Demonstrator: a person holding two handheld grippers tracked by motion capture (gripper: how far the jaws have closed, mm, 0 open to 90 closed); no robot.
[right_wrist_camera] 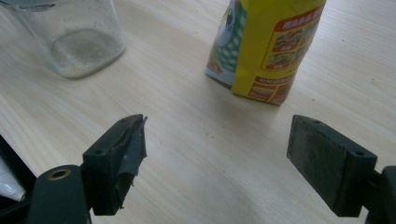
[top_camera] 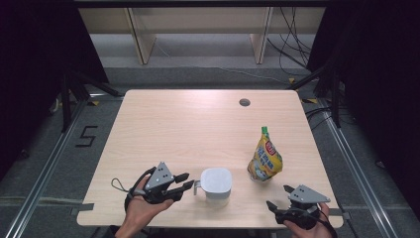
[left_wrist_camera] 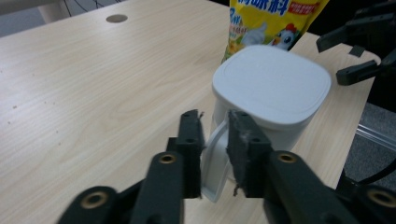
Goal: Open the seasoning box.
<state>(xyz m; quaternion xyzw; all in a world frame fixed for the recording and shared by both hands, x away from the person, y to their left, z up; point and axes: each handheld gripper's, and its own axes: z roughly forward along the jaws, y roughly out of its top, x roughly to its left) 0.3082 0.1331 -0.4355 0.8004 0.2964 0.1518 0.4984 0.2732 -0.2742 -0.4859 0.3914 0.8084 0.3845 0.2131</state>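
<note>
Left gripper view: fingers (left_wrist_camera: pixel 215 140) around jug handle (left_wrist_camera: pixel 214 158)

A clear plastic jug (top_camera: pixel 216 186) with a white, rounded-square lid stands upright near the front edge of the pale wooden counter (top_camera: pixel 188 124), its white handle (left_wrist_camera: pixel 215 158) turned left. The handle sits between the jaws of the left tool (top_camera: pixel 184 181). The jug's lower body looks nearly empty.

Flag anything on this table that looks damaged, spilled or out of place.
Only the right gripper stands out: the covering on one pad is torn and peeling at its edge. The white lidded jug and yellow pouch stand upright, nothing spilled.
</note>
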